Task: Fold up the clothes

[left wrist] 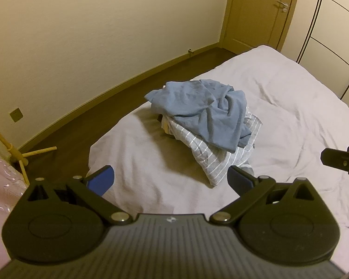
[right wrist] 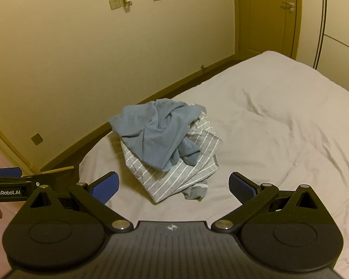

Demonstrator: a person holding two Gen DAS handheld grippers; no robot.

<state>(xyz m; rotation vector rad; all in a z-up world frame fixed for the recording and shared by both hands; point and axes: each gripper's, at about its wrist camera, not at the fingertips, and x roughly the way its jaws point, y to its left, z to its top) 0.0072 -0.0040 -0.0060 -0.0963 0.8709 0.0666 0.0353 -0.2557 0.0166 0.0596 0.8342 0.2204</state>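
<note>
Both grippers are hovering with jaws spread wide, empty. The left gripper [left wrist: 171,181] and right gripper [right wrist: 173,187] are facing the clothes pile [right wrist: 167,148], which is lying just ahead on the bed [right wrist: 278,139], near its left edge; neither gripper appears clearly nearer.

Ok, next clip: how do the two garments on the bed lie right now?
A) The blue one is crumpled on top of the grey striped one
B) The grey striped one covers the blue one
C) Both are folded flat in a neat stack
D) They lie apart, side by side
A: the blue garment lies bunched over the grey striped garment, whose edge pokes out beneath it on the bed; both grippers are open and hold nothing.
</note>
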